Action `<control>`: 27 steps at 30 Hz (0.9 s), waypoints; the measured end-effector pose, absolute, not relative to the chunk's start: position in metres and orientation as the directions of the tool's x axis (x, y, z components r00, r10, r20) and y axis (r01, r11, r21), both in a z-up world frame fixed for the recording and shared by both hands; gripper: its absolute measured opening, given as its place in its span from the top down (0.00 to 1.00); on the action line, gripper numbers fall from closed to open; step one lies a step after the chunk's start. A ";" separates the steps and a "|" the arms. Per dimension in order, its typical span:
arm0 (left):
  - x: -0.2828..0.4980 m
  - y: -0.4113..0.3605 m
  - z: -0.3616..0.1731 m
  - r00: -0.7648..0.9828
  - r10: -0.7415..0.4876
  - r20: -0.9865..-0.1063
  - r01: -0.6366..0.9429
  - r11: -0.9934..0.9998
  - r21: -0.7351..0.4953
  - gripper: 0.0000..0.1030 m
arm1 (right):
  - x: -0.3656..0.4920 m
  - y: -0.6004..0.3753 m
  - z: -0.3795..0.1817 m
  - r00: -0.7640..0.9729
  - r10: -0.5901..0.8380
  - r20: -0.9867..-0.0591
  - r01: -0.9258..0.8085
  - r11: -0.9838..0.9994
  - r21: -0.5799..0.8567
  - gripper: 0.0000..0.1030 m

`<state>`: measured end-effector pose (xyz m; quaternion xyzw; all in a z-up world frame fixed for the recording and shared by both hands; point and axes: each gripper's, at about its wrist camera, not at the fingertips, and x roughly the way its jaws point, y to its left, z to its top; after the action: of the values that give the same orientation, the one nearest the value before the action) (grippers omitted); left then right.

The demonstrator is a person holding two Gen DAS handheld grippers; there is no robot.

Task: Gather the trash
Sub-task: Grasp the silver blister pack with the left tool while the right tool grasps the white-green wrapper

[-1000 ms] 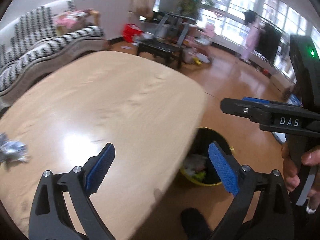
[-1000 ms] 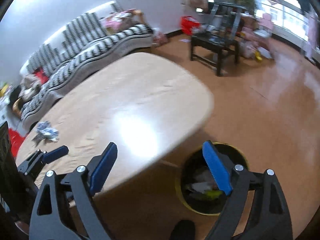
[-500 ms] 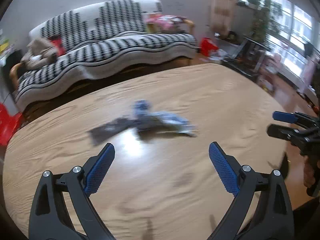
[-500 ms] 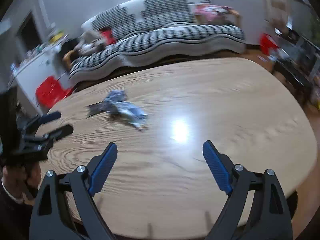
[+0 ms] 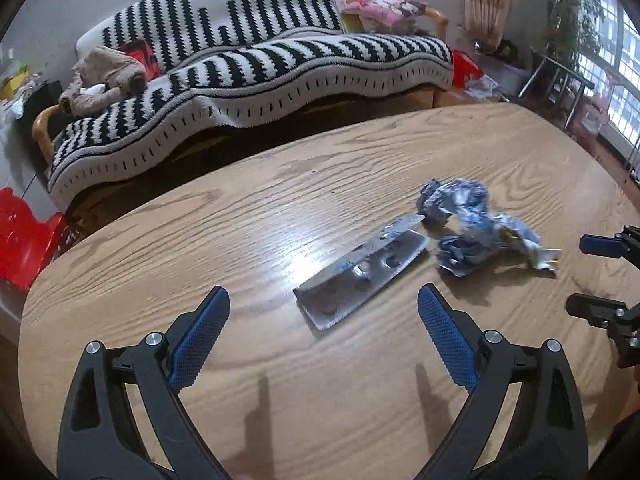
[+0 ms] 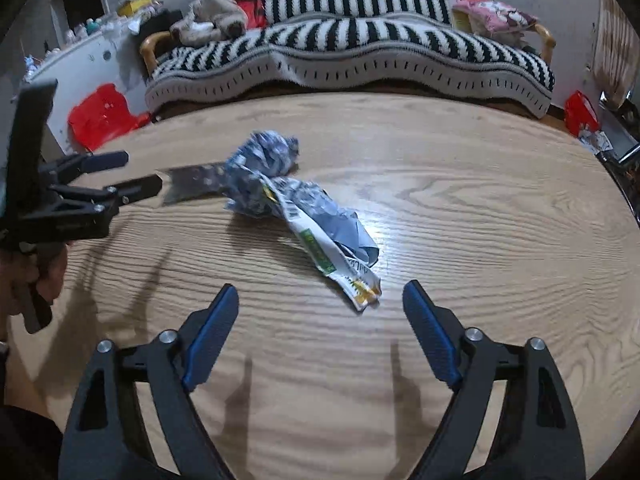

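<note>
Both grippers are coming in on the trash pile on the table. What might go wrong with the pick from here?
1. The blister pack lies flat on the glossy table; the open left gripper may skid over it without getting under an edge.
2. The crumpled wrappers overlap loosely, so the right gripper, jaws just narrowing with nothing between them, may lift only part.
3. Both grippers converge on one small pile and could collide.

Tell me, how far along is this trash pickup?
Nothing looks collected from this spot yet. Both the left gripper and the right gripper hang open and empty above the wooden table; the right one's jaws have just been closing a little. Left to pick up: the silver blister pack, the crumpled blue wrapper and the long wrapper.
</note>
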<state>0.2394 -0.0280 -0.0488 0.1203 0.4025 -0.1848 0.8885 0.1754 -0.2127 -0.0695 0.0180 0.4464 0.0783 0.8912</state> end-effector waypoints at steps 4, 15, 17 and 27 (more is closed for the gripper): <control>0.256 -0.032 -0.058 0.596 -0.232 -0.769 0.440 0.895 0.070 0.10 | 0.197 -0.208 -0.079 0.589 0.139 -0.796 -0.134 0.988 0.073 0.25; 0.277 -0.054 -0.075 0.559 -0.262 -0.787 0.509 0.858 0.076 0.15 | 0.213 -0.197 -0.091 0.553 0.124 -0.824 -0.183 0.983 0.025 0.71; 0.272 -0.061 -0.079 0.542 -0.250 -0.803 0.535 0.839 0.100 0.32 | 0.206 -0.197 -0.090 0.554 0.125 -0.823 -0.188 0.982 0.022 0.78; 0.220 -0.043 -0.073 0.551 -0.200 -0.810 0.494 0.861 0.123 0.67 | 0.156 -0.220 -0.062 0.550 0.274 -0.789 -0.189 0.961 0.202 0.80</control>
<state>0.2205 -0.0428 -0.0729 0.1712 0.4291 -0.2009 0.8638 0.1564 -0.2195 -0.0616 0.0469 0.4555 0.1316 0.8792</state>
